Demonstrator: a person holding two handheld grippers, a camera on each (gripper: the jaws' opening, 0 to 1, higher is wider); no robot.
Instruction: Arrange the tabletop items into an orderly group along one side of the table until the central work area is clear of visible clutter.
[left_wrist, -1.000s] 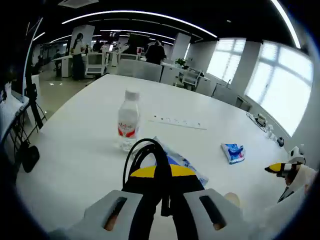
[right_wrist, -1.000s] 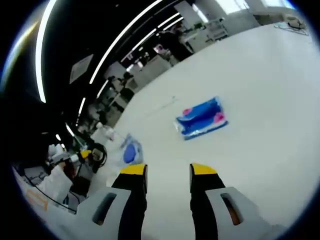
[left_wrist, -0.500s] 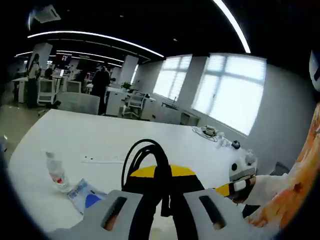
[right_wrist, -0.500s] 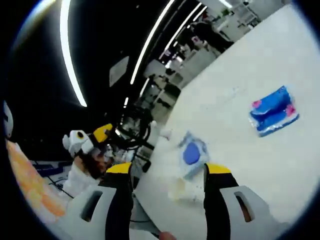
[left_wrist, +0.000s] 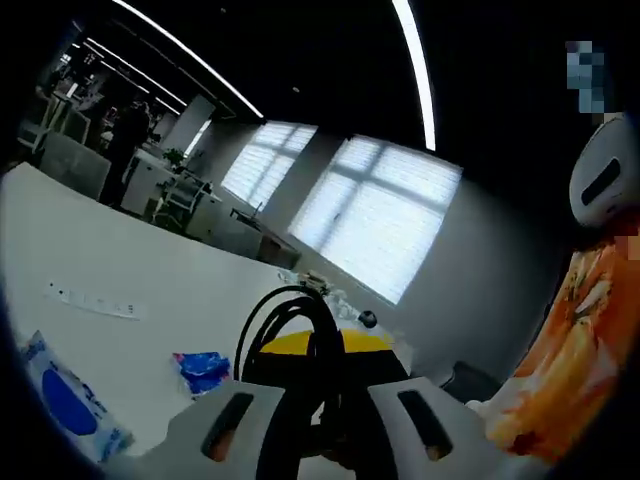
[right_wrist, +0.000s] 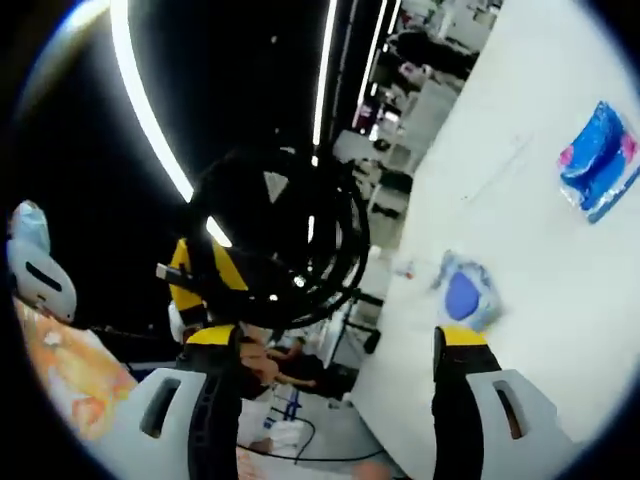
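Between the jaws of the left tongs, a coil of black cable is pinched tight, its loops rising above the yellow tips. Beyond those tips and a little to the left, a small blue packet lies on the white table. Further left, near the view's lower edge, sits a pale pouch with a blue oval; a white power strip lies flat beyond it.

Ahead of the right tongs, whose jaws stand wide apart with nothing between them, the left tongs hang up close, with the cable bunched just above the gap. To the right of the right tongs the table runs away, with the pouch just beyond the right jaw and the blue packet well beyond that.
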